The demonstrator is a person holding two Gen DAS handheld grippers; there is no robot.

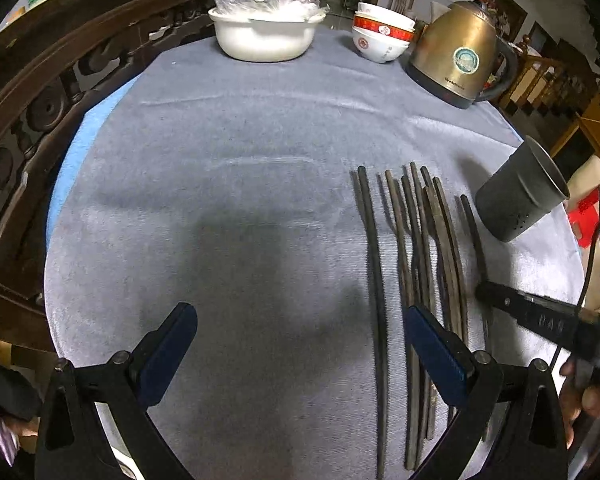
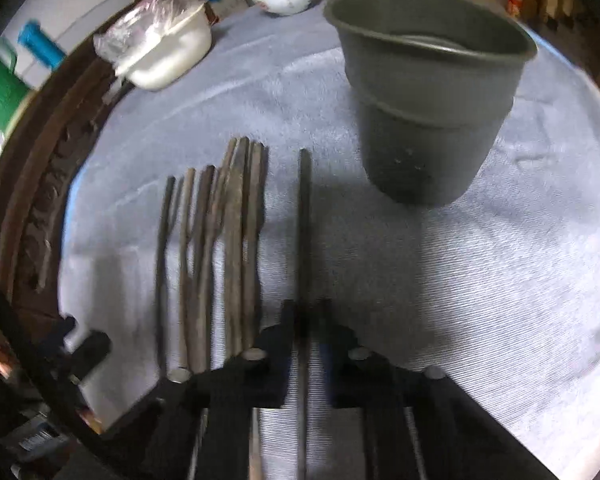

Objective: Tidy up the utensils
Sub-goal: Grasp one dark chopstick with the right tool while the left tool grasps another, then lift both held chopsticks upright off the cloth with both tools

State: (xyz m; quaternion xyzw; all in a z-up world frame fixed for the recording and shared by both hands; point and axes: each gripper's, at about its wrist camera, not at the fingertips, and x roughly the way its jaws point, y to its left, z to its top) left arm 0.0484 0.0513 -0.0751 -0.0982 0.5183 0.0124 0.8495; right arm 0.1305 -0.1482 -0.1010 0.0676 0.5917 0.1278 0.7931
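Several dark chopsticks lie side by side on the grey cloth; they also show in the right wrist view. A dark grey utensil cup stands upright beyond them; it also shows at the right of the left wrist view. My right gripper is shut on a single chopstick that lies apart at the right of the row, pointing toward the cup. My left gripper is open and empty, low over the cloth, its right finger over the near ends of the chopsticks.
A white pot with a plastic bag, stacked red-and-white bowls and a brass kettle stand at the table's far edge. A carved wooden chair back curves along the left. The cloth covers the round table.
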